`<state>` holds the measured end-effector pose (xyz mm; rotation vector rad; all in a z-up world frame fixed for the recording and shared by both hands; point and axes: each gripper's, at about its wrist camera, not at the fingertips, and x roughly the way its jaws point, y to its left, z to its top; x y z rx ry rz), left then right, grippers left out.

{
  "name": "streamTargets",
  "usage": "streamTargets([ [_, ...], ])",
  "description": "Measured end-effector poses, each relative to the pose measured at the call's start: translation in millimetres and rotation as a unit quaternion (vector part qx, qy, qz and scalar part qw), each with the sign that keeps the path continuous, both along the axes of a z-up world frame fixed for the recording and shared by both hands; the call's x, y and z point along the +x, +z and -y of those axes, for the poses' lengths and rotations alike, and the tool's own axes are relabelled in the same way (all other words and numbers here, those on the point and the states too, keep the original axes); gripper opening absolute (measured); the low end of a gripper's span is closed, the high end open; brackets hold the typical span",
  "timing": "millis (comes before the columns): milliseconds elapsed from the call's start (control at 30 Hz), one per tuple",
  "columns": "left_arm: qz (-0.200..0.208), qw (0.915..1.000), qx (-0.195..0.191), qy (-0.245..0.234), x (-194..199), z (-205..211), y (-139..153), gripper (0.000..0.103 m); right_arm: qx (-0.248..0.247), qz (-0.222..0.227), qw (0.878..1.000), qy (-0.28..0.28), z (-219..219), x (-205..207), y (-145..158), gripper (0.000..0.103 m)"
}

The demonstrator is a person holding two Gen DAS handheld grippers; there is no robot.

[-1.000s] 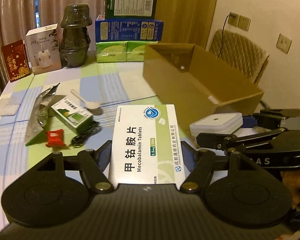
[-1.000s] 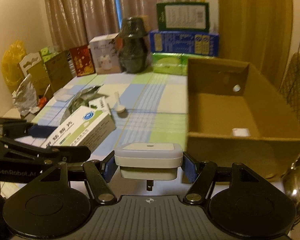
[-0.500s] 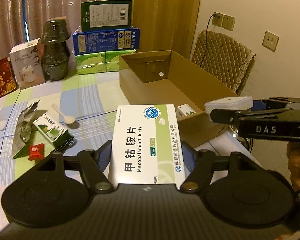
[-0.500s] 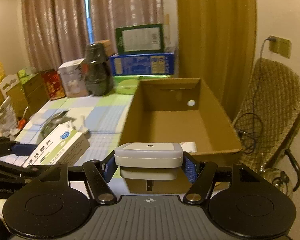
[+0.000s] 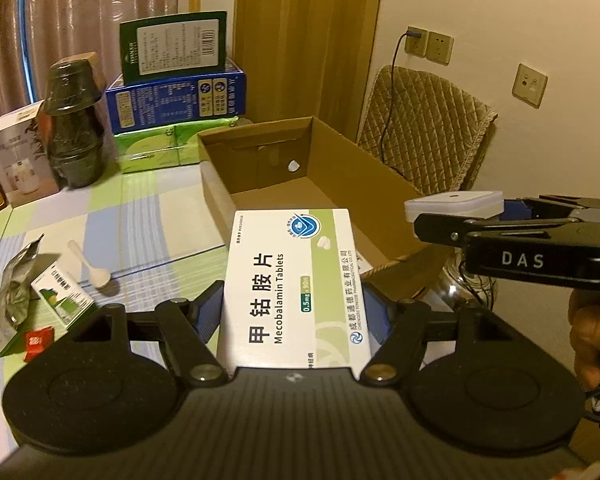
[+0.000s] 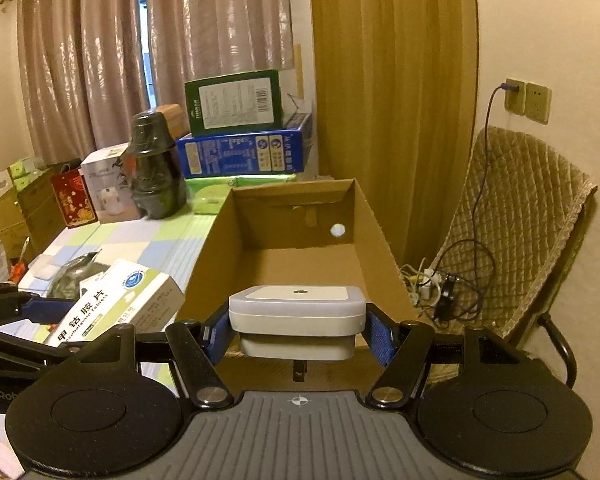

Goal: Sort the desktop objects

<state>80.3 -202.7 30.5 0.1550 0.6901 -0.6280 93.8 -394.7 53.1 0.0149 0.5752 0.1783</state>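
The left gripper (image 5: 294, 304) is clamping the tablet box (image 5: 296, 288) and the right gripper (image 6: 298, 326) is clamping the white plug-in device (image 6: 296, 312), both hovering at the cardboard box's (image 6: 376, 236) near end. The delivery step is likely underway; next, each load needs carrying over the cardboard box's rim and releasing inside.

We see a white-and-green paperboard tablet carton (image 5: 296, 280) with a smooth, faintly glossy print, pinched by our left matt black plastic hand-held gripper (image 5: 296, 316). Our right hand-held gripper (image 6: 298, 324), its pads blue, holds a smooth white plastic square device (image 6: 296, 310). Beyond lie a matt brown corrugated cardboard box (image 5: 340, 184), a checked cloth-covered table (image 5: 148, 216), a quilted fabric chair cover (image 6: 516, 236) and sheeny curtains (image 6: 220, 28).
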Motion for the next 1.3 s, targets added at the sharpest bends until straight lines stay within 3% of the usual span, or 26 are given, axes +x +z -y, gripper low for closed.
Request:
streamTargets([
  [1300, -0.022, 0.9997, 0.007, 0.000, 62.4, 61.7, -17.7, 0.067, -0.009, -0.026, 1.000, -0.010, 33.8, 71.9, -24.4, 0.064],
])
